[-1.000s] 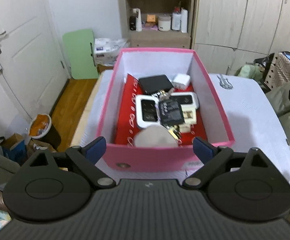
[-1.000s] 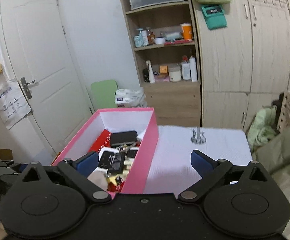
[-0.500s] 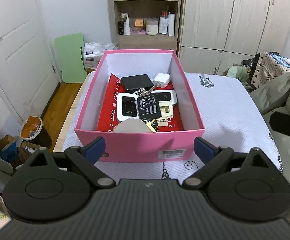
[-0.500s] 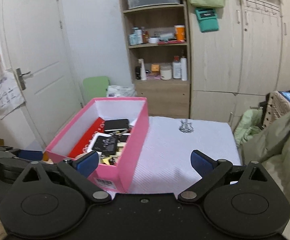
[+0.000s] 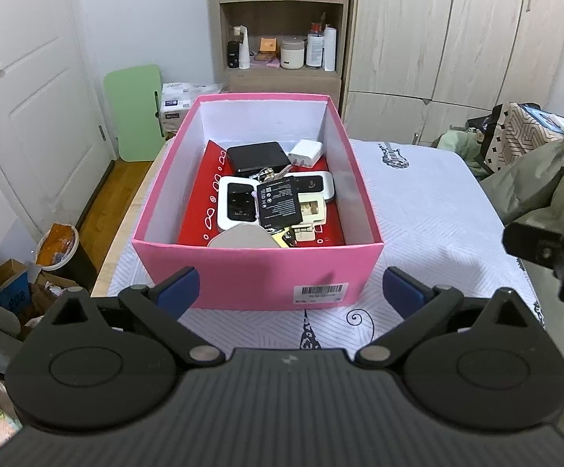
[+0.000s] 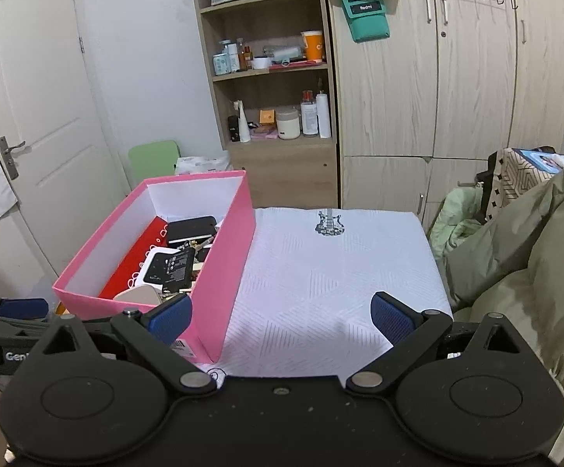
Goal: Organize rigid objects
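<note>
The pink box (image 5: 258,272) lies dead ahead at twelve o'clock of my left gripper (image 5: 291,286), long axis running away; jaws empty, opening wide; my right gripper (image 6: 282,313), spread and empty, sees it at ten.

My right gripper (image 6: 282,313) hangs with fingers (image 6: 169,317) spread wide over the white bedspread (image 6: 332,272), nothing between them. The pink box (image 6: 227,268) sits at the left, holding a black battery (image 6: 176,266) and other small devices. A shelf (image 6: 270,74) stands far behind.
</note>
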